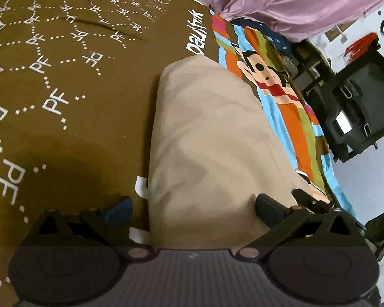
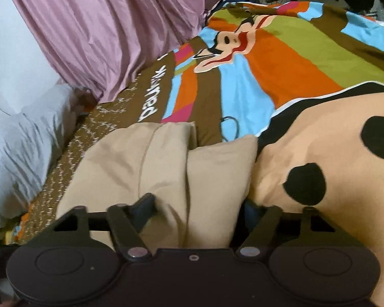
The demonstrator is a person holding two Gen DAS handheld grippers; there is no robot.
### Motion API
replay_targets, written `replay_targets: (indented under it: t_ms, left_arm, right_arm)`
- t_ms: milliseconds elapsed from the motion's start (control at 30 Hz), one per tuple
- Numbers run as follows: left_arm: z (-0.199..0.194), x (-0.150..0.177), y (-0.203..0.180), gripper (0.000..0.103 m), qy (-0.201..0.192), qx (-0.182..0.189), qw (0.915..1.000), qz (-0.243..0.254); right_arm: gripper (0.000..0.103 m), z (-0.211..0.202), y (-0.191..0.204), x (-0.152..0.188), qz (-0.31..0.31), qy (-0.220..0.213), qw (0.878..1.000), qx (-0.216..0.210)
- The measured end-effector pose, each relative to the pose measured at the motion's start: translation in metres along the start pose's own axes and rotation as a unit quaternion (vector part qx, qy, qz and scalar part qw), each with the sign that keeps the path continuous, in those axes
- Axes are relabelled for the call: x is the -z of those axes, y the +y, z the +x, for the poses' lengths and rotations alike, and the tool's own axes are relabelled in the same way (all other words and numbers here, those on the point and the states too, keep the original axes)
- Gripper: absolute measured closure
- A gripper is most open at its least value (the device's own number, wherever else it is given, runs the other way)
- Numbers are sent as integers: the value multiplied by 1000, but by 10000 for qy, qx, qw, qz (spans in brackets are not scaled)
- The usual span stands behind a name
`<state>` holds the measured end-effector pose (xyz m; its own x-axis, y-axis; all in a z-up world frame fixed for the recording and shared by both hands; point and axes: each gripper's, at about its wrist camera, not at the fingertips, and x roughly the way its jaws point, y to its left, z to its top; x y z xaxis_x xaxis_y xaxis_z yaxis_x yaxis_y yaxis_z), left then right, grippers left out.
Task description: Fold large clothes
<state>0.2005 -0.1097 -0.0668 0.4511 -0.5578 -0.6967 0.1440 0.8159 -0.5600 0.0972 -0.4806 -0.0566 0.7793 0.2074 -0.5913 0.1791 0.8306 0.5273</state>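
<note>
From the left wrist, your left hand-held gripper (image 1: 193,208) stands wide open, its fingers on either side of the near end of the beige garment (image 1: 207,138), which lies folded into a long strip on the brown bedspread (image 1: 64,76).

From the right wrist, your right hand-held gripper (image 2: 199,207) is spread too, straddling the same garment's stacked layers (image 2: 166,163). The cloth looks soft, light and limp; pinch all layers at the near edge, or they may slide apart.

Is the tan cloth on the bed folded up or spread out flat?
Folded. The tan cloth lies in a narrow stack, with doubled layers showing at its far end.
</note>
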Motion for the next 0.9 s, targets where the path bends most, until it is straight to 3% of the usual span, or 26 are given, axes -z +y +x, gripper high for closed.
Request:
replay_targets:
  t_ms: [100,200,367,467,533,633,700,767,833,900]
  left_arm:
    - [-1,2,3,0,-31,25,10000,-28]
    - [1,3,5,0,-49,50,9999,-73]
    - [2,4,6,0,-61,107,9998,-155]
    - [3,4,7,0,-60,125,9998,-164]
    - [2,4,7,0,-61,129,9998,-149]
    - [1,2,6,1,-72,179,9998,-80]
    - [-1,-3,4,1,-65,207,9997,63]
    - [-4,-10,0,0,-120,270,9992,275]
    - [-6,-18,-3,0,-178,304,9986,398]
    - [-2,-29,-8,0,-133,158,9985,502]
  right_arm:
    - [55,0,11,2,-398,-57,9992,-20]
    - [60,-3,34,8,-1300,-276,9909,200]
    - [63,-7,74,33,-3107,-777,9455,578]
    - [62,-4,81,41,-3526,-797,9292,763]
    - [56,-1,77,37,-3352,-691,9358,845]
    - [45,1,61,23,-2586,-438,9622,731]
    - [32,2,43,12,-1760,-188,9829,514]
    - [29,4,24,3,-852,15,9962,196]
    - [20,8,2,-3,152,248,9990,-331]
    - [17,6,-8,-4,649,159,9956,-654]
